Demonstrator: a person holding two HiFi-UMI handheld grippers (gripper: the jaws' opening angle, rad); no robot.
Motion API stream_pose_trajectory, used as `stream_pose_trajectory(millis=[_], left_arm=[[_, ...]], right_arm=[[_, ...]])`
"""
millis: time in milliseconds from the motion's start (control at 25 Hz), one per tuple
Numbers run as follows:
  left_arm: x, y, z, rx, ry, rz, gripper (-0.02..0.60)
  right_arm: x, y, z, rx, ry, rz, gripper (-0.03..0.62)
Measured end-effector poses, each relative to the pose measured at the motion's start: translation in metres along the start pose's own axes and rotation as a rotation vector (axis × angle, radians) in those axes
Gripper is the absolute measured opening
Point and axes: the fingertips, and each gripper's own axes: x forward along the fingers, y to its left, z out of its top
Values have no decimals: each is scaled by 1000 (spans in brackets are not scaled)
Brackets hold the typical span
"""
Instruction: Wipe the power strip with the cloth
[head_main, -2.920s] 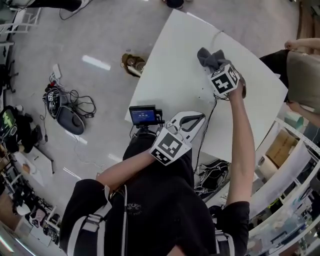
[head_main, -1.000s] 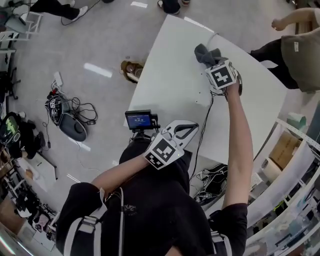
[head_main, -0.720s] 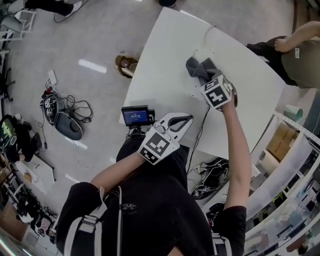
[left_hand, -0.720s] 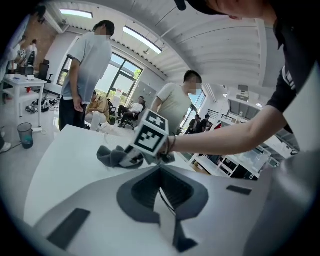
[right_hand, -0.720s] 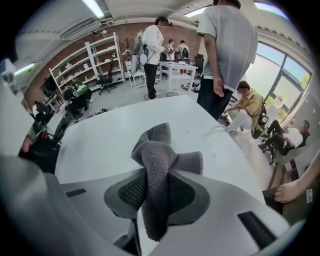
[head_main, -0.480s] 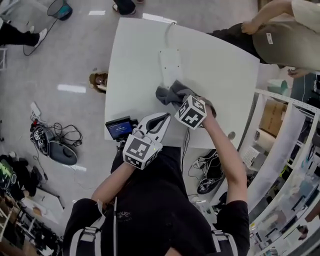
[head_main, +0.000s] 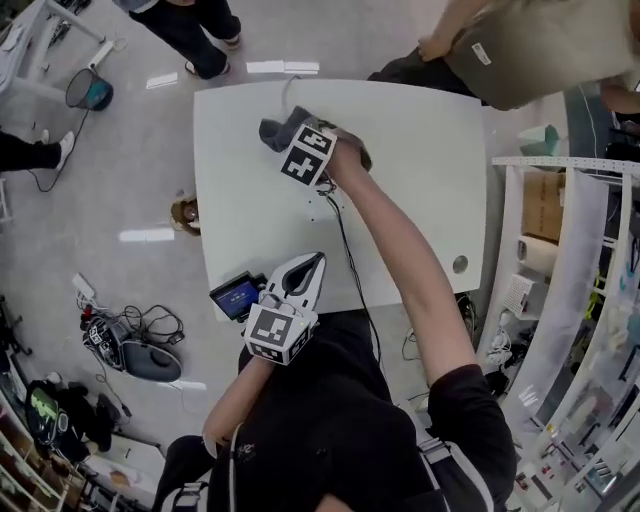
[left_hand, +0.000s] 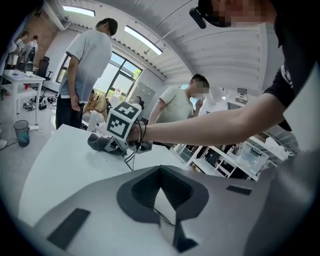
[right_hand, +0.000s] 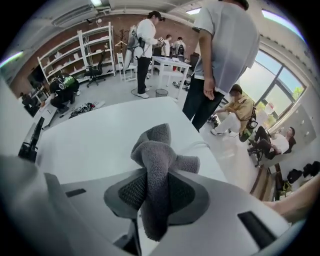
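You are pinching the grey cloth (right_hand: 152, 150) in your right gripper (right_hand: 156, 197) on the far side of the white table (head_main: 420, 180); your left gripper (left_hand: 161, 197) is hovering, claw pressed together, empty.

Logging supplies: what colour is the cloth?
Grey cloth; clearest in the right gripper view.

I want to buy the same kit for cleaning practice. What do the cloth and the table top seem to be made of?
Cloth: grey fleece or microfibre, by its fuzzy nap and thick soft folds where the right hand-held gripper pinches it. Table top: white, smooth, slightly satin, probably laminate or painted board; flat, uniform, with only faint sheen.
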Motion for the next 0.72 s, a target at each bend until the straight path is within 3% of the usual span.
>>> stream_pose_trajectory(millis=[400, 520, 600, 720], left_arm=[[-5, 19, 1, -29, -18, 29, 37], [-2, 10, 0, -17, -18, 24, 37], [4, -1, -2, -2, -13, 15, 37], [8, -12, -2, 22, -12, -5, 37]], right_arm=[[-61, 147, -105, -43, 13, 312, 109], [-76, 161, -121, -38, 24, 386, 109], [-81, 127, -105, 81, -66, 344, 109], [-69, 41, -56, 246, -209, 111, 109]])
